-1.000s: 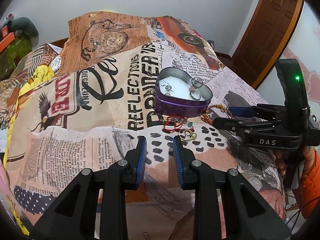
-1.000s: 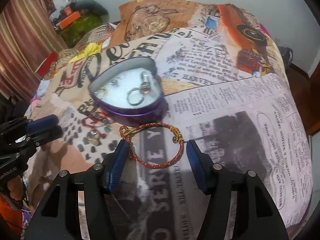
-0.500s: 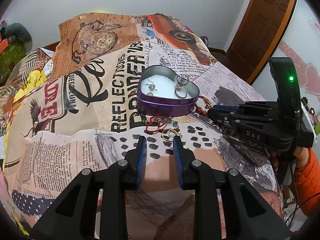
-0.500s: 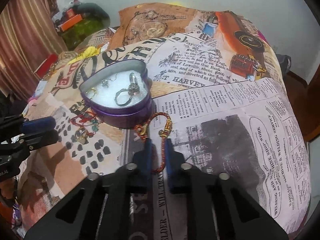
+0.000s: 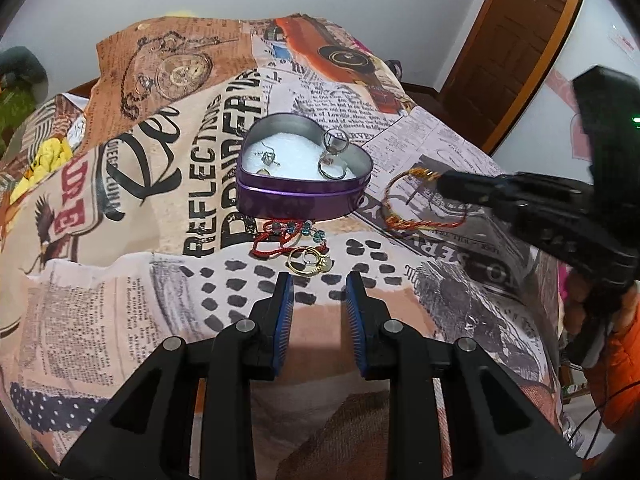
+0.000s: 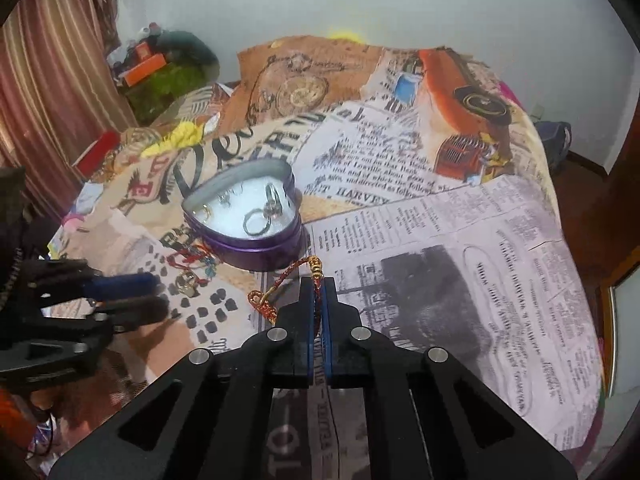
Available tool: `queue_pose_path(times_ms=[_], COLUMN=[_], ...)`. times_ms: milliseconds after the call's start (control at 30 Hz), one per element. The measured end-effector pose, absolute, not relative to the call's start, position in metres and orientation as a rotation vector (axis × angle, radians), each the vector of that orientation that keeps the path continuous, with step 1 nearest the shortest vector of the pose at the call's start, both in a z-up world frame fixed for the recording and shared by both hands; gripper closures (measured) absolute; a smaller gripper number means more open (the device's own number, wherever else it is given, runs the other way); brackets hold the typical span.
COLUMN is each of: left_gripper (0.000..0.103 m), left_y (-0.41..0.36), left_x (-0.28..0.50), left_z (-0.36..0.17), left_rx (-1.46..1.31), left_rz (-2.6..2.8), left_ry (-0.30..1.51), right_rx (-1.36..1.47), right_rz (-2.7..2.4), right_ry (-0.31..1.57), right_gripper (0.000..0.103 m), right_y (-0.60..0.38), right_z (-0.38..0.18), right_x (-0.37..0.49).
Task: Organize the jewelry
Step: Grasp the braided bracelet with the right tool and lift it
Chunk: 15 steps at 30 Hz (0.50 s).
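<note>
right tongs (image 6: 318, 292) – clamped on red-gold bracelet (image 5: 404, 222) | left tongs (image 5: 319, 292) – narrowly parted, empty

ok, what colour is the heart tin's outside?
Purple, with a bare silver inside; the tin shows best in the left wrist view.

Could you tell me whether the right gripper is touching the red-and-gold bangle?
Touching. The right wrist view shows the right gripper shut on the bangle, its cord pinched between both blue pads.

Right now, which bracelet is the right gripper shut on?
The red-and-gold twisted bangle, pinched in the right gripper right of the heart tin. The red cord bracelet lies untouched before the tin.
</note>
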<state>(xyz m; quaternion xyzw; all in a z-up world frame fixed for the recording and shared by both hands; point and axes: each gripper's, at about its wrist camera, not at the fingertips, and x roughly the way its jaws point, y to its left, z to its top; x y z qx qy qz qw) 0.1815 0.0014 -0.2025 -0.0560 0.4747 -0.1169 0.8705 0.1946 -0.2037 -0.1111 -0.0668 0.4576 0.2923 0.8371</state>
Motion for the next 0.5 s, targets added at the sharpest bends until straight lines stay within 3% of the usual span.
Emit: queue_pose_path(times_ms=[400,500], left_gripper=[0.077,0.085], left_y=[-0.006,-0.007], left_x=[0.199,0.198], left_z=[-0.212,-0.211], left_rx=[-0.079,-0.060], left_rz=[-0.218,-0.207], left_ry=[0.996,0.985], right_rx=[-0.108,-0.108], right_rz=[0.626,0.630], right_ry=[0.924,0.918], right_gripper=[0.100,0.100], right_y=[-0.209,-0.208], right_z=[-0.096,-0.095], right_x=[0.190,0.188])
